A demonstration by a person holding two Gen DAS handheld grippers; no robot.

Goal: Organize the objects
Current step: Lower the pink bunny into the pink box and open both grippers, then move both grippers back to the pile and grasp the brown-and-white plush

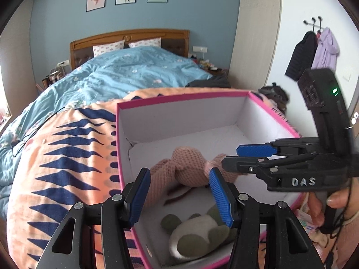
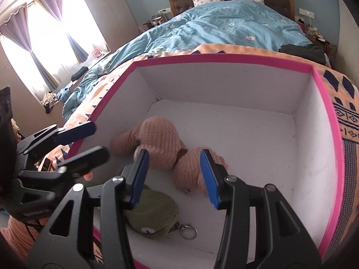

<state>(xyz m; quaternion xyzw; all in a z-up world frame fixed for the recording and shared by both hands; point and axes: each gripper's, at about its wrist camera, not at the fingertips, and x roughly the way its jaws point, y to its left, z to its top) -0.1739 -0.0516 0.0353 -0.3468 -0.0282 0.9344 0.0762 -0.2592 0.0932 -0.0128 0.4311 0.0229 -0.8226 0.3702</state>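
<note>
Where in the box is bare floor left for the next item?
The box has bare white floor along its far wall and right wall, beyond the pink knit toy. The near left corner is crowded: the green plush and its keyring lie there, below both open grippers, left and right.

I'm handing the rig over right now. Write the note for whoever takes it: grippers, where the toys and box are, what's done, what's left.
Left gripper: open, empty, over the near left corner of the box.
Right gripper: open, empty, over the box's near end.
Pink-rimmed box: on the orange patterned blanket at the foot of the bed.
Done: pink knitted plush and green plush keychain lie inside the box.
Left: cannot tell; no other loose toys clearly in view. Check beside the box before continuing.
</note>
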